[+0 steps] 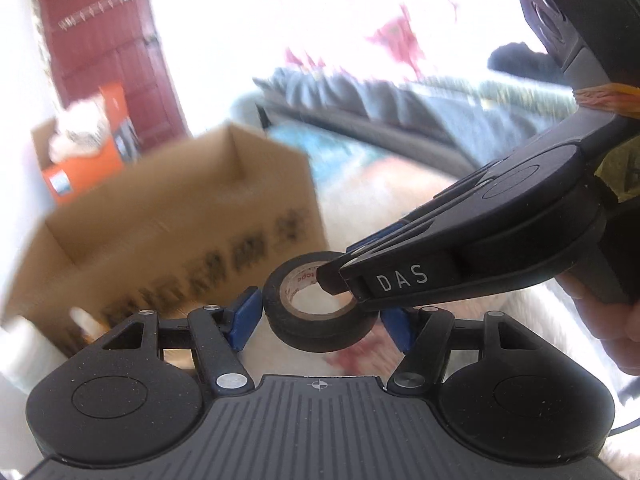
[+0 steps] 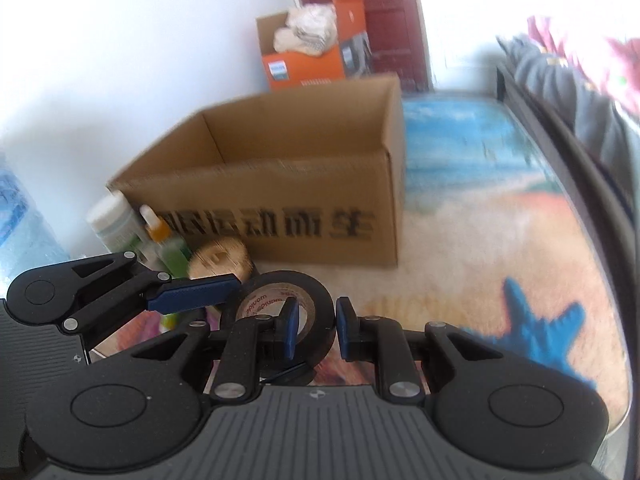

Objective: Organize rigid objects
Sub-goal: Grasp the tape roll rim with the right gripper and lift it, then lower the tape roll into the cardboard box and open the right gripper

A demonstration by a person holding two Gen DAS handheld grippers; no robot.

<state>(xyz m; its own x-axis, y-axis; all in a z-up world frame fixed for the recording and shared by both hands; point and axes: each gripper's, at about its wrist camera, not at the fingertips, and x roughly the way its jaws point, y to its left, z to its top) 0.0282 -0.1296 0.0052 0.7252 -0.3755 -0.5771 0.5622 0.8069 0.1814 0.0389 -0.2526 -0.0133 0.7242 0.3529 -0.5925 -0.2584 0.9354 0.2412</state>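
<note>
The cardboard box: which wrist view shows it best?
The right wrist view. There the cardboard box shows whole, with its open top, its inside walls and its printed front. The left wrist view shows the cardboard box more blurred, its lower part hidden behind the left gripper.

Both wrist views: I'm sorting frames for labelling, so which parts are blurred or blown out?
Left wrist view: box motion-smeared, background blown out white, tape sharp. Right wrist view: box lettering smeared, bottles soft, wall overexposed, tape readable.
</note>
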